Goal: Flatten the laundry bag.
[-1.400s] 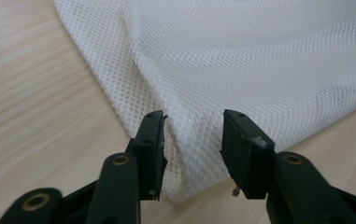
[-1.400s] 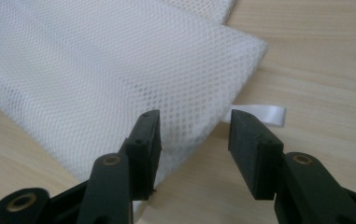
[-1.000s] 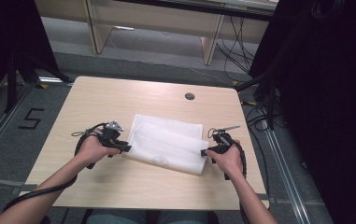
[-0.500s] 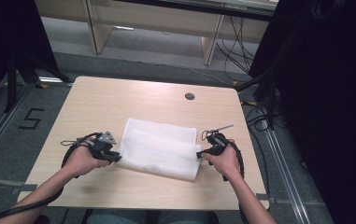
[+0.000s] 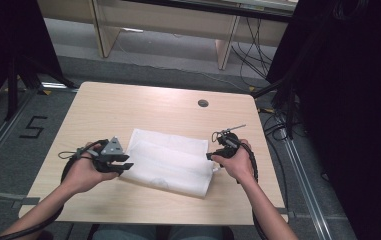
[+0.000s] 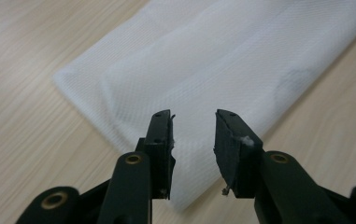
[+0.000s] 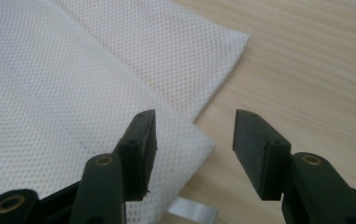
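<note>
A light wooden table (image 5: 128,107) stands on a grey floor (image 5: 8,135) in a dim room, black curtains at both sides. The table's far half is bare apart from a round cable hole (image 5: 203,103). At the left, the left gripper (image 5: 123,166) sits at the near-left corner of a folded white mesh cloth (image 5: 170,161), jaws narrowly parted, holding nothing. The cloth lies flat near the front edge, its long axis running left to right, slightly slanted. The right gripper (image 5: 211,156) sits at its right edge, jaws wide apart.

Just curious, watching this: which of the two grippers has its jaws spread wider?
The right gripper. Its jaws stand well apart at the white mesh cloth's corner; the left gripper's gap is narrower.
</note>
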A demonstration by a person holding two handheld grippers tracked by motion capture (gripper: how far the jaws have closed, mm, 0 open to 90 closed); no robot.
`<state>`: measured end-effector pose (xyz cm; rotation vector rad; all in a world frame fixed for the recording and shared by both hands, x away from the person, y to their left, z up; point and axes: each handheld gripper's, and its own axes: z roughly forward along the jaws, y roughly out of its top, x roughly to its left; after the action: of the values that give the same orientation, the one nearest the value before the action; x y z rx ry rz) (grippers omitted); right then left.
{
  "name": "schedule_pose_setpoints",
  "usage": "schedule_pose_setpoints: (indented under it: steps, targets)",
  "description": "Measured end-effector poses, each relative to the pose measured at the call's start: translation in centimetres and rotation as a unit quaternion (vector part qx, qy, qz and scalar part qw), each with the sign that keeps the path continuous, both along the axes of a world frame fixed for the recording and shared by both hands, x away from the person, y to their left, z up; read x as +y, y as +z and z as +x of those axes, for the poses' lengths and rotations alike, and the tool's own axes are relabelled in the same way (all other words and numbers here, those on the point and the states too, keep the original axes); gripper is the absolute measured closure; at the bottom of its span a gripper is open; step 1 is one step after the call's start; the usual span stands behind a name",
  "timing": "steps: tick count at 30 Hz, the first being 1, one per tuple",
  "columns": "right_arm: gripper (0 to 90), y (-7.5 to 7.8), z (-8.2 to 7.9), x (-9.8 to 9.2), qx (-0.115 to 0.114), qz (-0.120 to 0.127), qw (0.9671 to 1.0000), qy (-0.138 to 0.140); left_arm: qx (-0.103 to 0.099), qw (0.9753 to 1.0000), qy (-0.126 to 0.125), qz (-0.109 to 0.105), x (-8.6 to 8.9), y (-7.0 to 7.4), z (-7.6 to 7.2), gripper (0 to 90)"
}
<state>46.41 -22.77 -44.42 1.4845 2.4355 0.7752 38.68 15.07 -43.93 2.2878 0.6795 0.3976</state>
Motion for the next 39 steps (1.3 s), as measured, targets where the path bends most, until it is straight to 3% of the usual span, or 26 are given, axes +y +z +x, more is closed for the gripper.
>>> schedule_pose_setpoints:
  steps: [1,3,4,7,8,11,18,19,20,21,22,23,25,31,32,34,36,38,39]
  targets:
    - [49.5,0.2,0.2,0.2,0.010,0.002,0.9999,-0.005,0.005,0.9999,-0.011,-0.003,-0.8,0.0,-0.2,65.6]
    - [49.0,0.2,0.4,0.2,0.004,-0.002,1.0000,-0.001,0.010,0.9997,-0.022,-0.007,-1.5,-0.1,-0.3,65.9]
    - [48.9,0.0,1.0,0.3,-0.004,-0.004,1.0000,0.005,0.023,0.9987,-0.044,-0.006,-2.9,-0.3,-0.4,66.3]
    - [48.9,0.1,1.5,0.7,0.010,-0.001,0.9999,0.004,0.040,0.9973,-0.062,-0.004,-4.2,-0.7,-0.3,66.3]
    - [48.6,0.0,1.9,0.9,0.005,-0.005,0.9999,0.011,0.045,0.9964,-0.072,0.001,-4.6,-0.9,-0.2,66.2]
    - [48.6,-0.2,2.3,1.9,0.018,-0.010,0.9996,0.020,0.055,0.9936,-0.096,0.023,-5.5,-1.3,0.1,67.1]
    - [47.6,-1.1,2.8,3.9,0.050,-0.005,0.9978,0.042,0.082,0.9913,-0.100,0.020,-7.0,-2.6,-0.1,66.6]
    - [47.0,-1.7,2.9,4.4,0.049,-0.011,0.9969,0.060,0.090,0.9913,-0.096,0.007,-7.6,-3.1,-0.5,66.7]
    - [47.0,-1.8,2.9,4.6,0.056,-0.017,0.9958,0.070,0.090,0.9913,-0.096,0.007,-7.6,-3.1,-0.5,66.7]
    - [46.9,-2.0,2.9,4.8,0.060,-0.021,0.9955,0.071,0.085,0.9897,-0.113,0.023,-7.7,-3.0,-0.3,66.7]
    - [46.9,-2.0,2.9,4.8,0.060,-0.021,0.9955,0.071,0.092,0.9906,-0.101,0.006,-8.0,-3.2,-0.6,66.7]
    - [46.6,-2.1,2.9,5.0,0.058,-0.021,0.9950,0.079,0.091,0.9891,-0.114,0.017,-8.1,-3.2,-0.4,66.7]
    - [45.6,-2.6,3.1,5.3,0.061,-0.029,0.9938,0.088,0.092,0.9885,-0.118,0.019,-8.5,-3.3,-0.4,66.6]
    - [45.2,-3.0,3.5,5.7,0.070,-0.044,0.9910,0.105,0.105,0.9876,-0.115,0.022,-9.3,-4.0,-0.2,66.3]
    - [46.1,-3.2,3.5,5.7,0.065,-0.050,0.9907,0.109,0.099,0.9872,-0.123,0.026,-9.3,-3.9,0.0,66.3]
    - [50.0,-3.4,3.5,6.0,0.076,-0.054,0.9888,0.116,0.103,0.9878,-0.115,0.017,-9.4,-3.9,0.0,66.5]
    - [55.1,-3.5,3.5,6.2,0.073,-0.064,0.9877,0.123,0.101,0.9882,-0.114,0.018,-9.4,-3.8,0.1,66.7]
    - [73.3,-3.3,3.4,6.5,0.083,-0.063,0.9848,0.139,0.100,0.9883,-0.113,0.021,-9.4,-3.8,0.1,67.0]
    - [73.3,-3.3,3.4,6.5,0.083,-0.063,0.9848,0.139,0.105,0.9881,-0.110,0.021,-9.5,-3.9,0.1,67.0]
